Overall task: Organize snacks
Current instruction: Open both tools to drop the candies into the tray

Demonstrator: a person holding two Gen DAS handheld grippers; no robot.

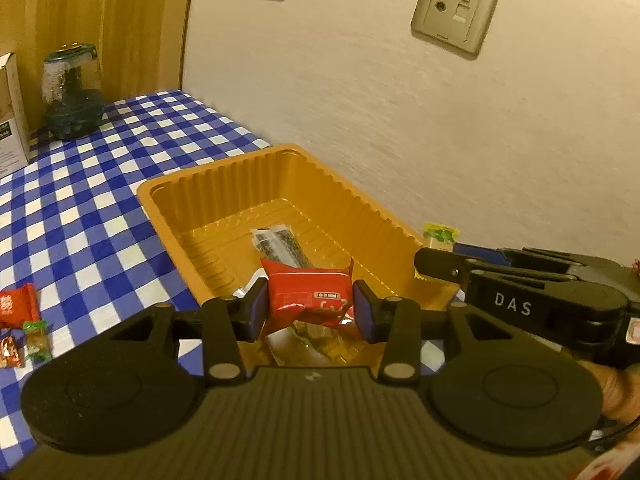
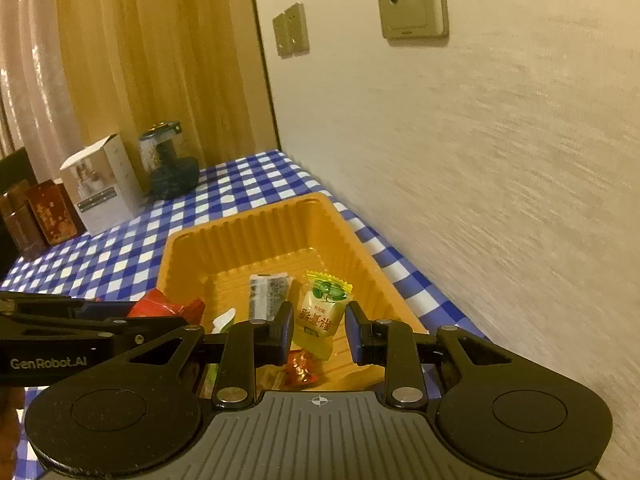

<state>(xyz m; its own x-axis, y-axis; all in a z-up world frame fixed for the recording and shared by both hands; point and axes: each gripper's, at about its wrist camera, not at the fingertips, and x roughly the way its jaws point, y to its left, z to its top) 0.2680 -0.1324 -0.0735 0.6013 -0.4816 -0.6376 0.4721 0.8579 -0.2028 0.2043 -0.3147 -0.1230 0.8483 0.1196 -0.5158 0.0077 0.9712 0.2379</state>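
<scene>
Snacks first: your left tool is pinching a red snack pack between its two blue pads, one pad on each side. The pack hangs over the near end of the orange tray, right in front of that tool.

Your right tool has a pale yellow-green candy pack between its pads. The left pad touches it; can't tell if the right pad does, but the jaws are narrow and the pack hangs off the tray floor, so it looks held. It's over the tray too, just ahead of the tool.

Under & past both tools, inside the tray, lies a black and white stick pack. A small red candy sits in the tray below the right tool.

Off to the left of your left tool, on the blue check table, are a few more small snacks, red & green ones.

Far ahead of the tools, by the wood wall, stand a dark glass jar and a white box.
</scene>
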